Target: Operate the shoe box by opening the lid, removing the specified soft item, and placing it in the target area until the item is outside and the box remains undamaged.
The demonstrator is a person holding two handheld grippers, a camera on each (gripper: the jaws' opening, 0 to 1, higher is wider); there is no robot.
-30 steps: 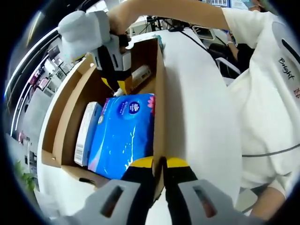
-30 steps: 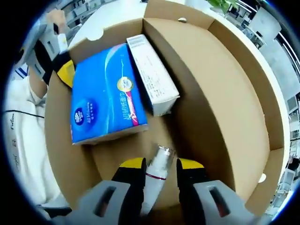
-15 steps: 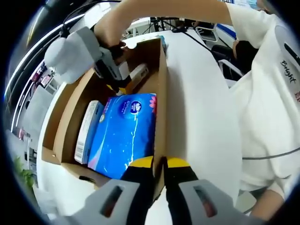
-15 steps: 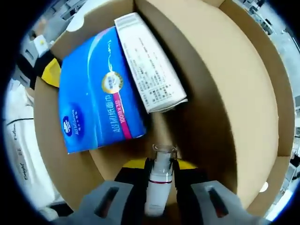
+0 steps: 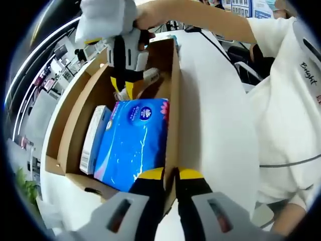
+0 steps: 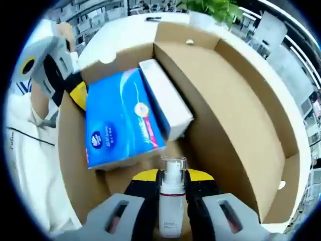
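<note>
Right gripper view: your right gripper (image 6: 171, 179) pinches a small bottle (image 6: 172, 197) above the open shoe box (image 6: 241, 105); blue tissue pack (image 6: 122, 121) lies inside w/ a white carton (image 6: 167, 98) beside it. Left gripper (image 5: 170, 179) clamps the near box wall.

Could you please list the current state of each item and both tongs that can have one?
Shoe box: open, lid folded back.
Blue tissue pack: lying inside the box.
White carton: inside, beside the pack.
Bottle: clamped, lifted.
Right tongs: shut on bottle.
Left tongs: shut on box wall.
</note>
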